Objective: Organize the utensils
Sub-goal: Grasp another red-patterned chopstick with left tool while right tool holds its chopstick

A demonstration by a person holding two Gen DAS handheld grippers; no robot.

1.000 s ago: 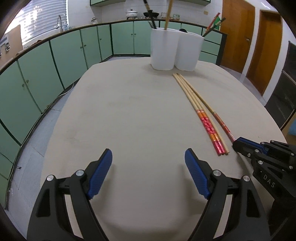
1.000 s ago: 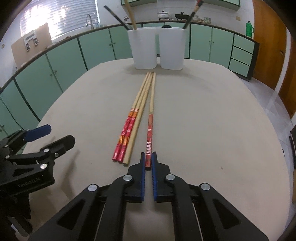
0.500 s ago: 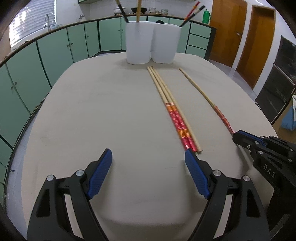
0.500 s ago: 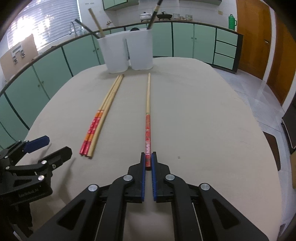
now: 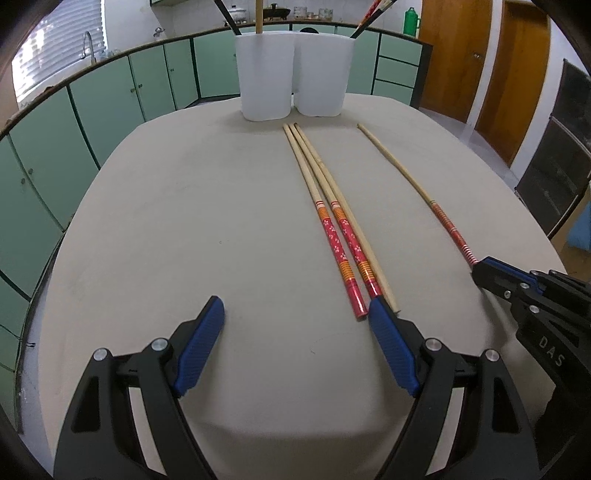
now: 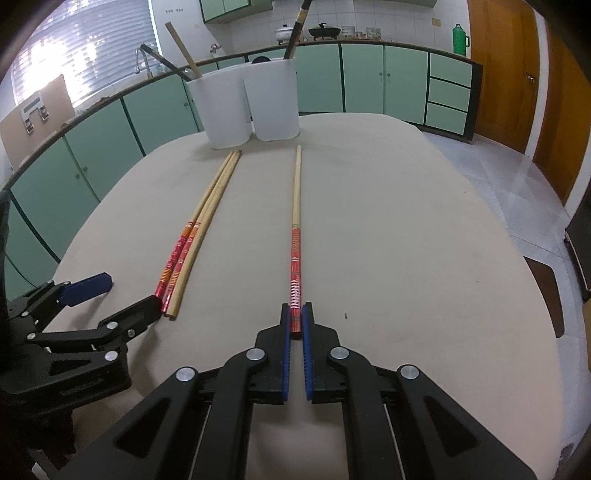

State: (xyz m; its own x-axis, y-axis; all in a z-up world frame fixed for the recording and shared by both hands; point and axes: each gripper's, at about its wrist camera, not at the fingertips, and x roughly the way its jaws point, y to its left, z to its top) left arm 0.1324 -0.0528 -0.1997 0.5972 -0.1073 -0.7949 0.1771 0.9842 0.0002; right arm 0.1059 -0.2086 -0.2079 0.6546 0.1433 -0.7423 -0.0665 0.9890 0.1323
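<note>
Four chopsticks lie on the beige bench, all running lengthwise toward two white holders that stand touching each other at the far edge. Three of them form a tight bundle: two with red patterned handles and orange bands, and one plain wooden stick pressed against their right side. In the left wrist view, the bundle's near ends sit right at the tip of the left gripper's right finger, with the plain stick's end just touching or passing behind that blue pad; which of the two cannot be told. The left gripper itself is spread wide with nothing between its pads, only bare bench.

The fourth chopstick, with a red handle and white stripes near its end, lies well apart from the bundle, to its right. The right gripper is clenched on the very end of this single chopstick, the red tip pinched between the two blue pads while the rest of the stick rests along the bench toward the holders.

Both holders already contain a few upright utensils, including a pale wooden stick and dark-handled ones.
</note>
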